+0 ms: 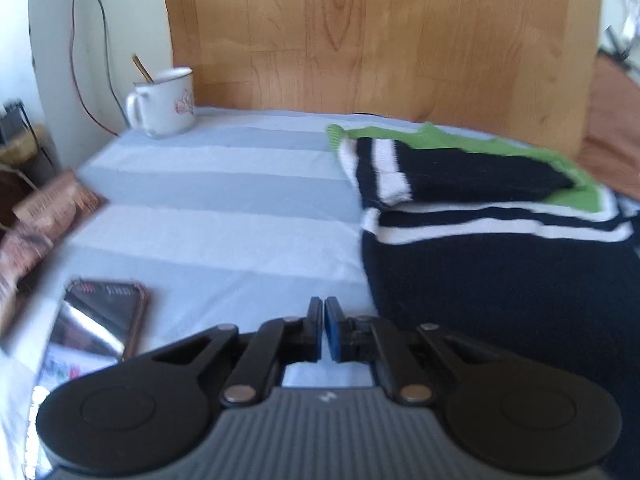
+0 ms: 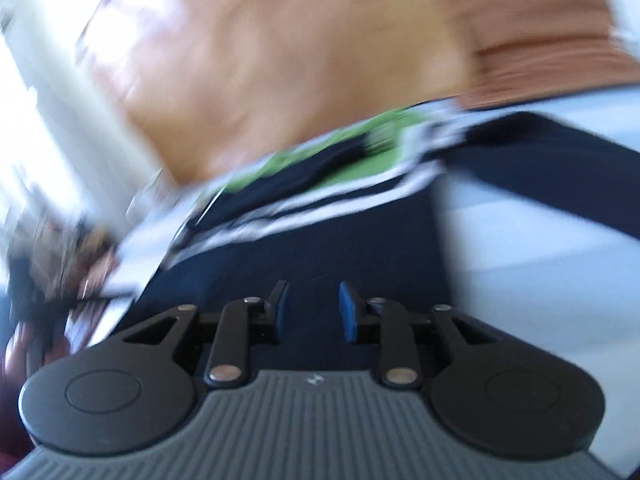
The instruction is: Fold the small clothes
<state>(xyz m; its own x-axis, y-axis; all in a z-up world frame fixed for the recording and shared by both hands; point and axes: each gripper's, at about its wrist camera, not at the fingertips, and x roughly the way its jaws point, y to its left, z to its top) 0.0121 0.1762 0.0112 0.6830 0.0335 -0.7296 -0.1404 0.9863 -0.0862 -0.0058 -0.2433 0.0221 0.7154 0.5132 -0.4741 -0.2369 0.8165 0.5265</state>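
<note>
A small knitted sweater (image 1: 500,248), navy with white stripes and a green yoke, lies flat on the pale blue striped cloth (image 1: 224,216), one sleeve folded across its chest. My left gripper (image 1: 323,312) hovers over bare cloth just left of the sweater's lower edge, shut with nothing between its pads. The right wrist view is badly blurred. There my right gripper (image 2: 313,302) stands open above the navy body of the sweater (image 2: 304,248), with nothing gripped between its blue pads (image 2: 347,312).
A white mug (image 1: 164,102) with a stick in it stands at the far left corner of the cloth. A phone (image 1: 100,316) and brown packets (image 1: 48,208) lie at the left edge. A wooden panel (image 1: 380,40) rises behind the table.
</note>
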